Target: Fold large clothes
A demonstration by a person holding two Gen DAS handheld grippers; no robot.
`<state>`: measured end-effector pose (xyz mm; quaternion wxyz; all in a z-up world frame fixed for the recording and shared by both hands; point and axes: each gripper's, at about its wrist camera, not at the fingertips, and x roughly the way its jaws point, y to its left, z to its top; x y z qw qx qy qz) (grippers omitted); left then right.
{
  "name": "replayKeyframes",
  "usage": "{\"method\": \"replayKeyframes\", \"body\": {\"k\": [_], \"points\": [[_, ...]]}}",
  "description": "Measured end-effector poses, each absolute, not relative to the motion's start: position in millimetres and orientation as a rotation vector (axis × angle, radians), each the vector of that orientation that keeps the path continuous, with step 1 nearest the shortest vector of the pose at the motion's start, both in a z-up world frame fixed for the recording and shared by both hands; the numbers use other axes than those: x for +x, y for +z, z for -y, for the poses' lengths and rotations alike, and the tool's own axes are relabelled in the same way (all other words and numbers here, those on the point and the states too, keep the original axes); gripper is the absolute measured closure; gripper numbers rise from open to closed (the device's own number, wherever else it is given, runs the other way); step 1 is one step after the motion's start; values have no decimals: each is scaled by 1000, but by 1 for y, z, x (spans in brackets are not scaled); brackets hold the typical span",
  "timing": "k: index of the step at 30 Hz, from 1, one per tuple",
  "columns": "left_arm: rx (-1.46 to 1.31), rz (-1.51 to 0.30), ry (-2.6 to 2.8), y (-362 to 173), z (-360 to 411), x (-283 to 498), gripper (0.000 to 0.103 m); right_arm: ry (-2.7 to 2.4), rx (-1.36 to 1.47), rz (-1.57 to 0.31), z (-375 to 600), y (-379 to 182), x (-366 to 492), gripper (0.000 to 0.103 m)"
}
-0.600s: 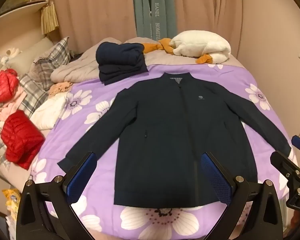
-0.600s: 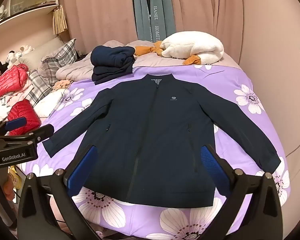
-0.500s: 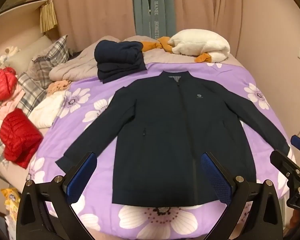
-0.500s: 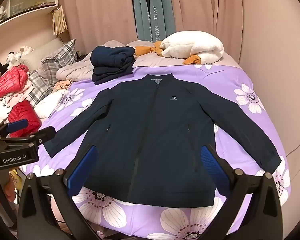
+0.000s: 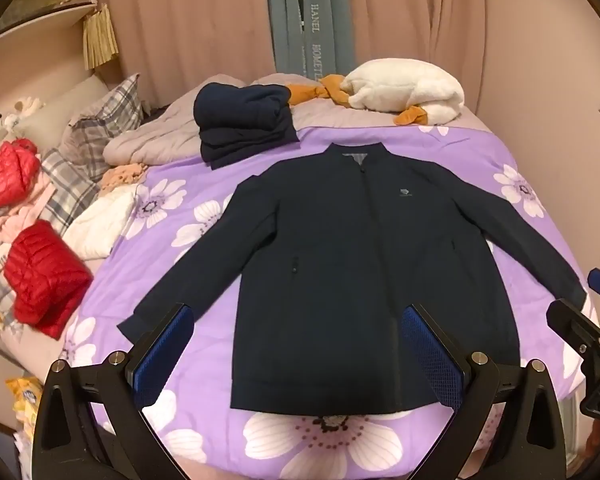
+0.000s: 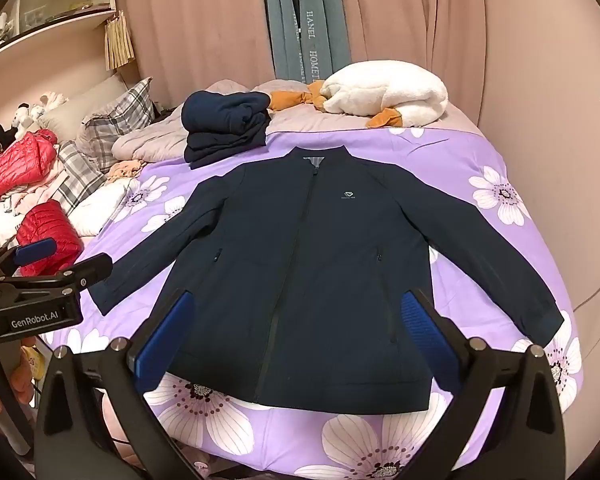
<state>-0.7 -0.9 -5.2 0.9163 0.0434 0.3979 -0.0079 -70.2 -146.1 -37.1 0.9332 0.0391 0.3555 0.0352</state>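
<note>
Jacket (image 5: 352,264) flat on bed (zipped) | beyond both claws | left claw (image 5: 300,354), right claw (image 6: 296,340) spread, empty

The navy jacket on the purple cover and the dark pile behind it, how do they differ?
The navy jacket lies flat and unfolded, sleeves spread; the dark pile is folded and stacked. The jacket lies on the purple cover; the pile sits behind the collar, partly on the grey quilt. Both are dark navy.

White pillow (image 5: 408,90) (beside orange cloth (image 5: 320,90))
</note>
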Motion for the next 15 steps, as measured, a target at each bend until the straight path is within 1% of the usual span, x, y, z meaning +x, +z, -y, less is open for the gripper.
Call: {"method": "replayKeyframes", "body": {"k": [15], "points": [[82,-804,-16,-2,0,-3,0,65,80,-720,145,-40,-75,0]]}}
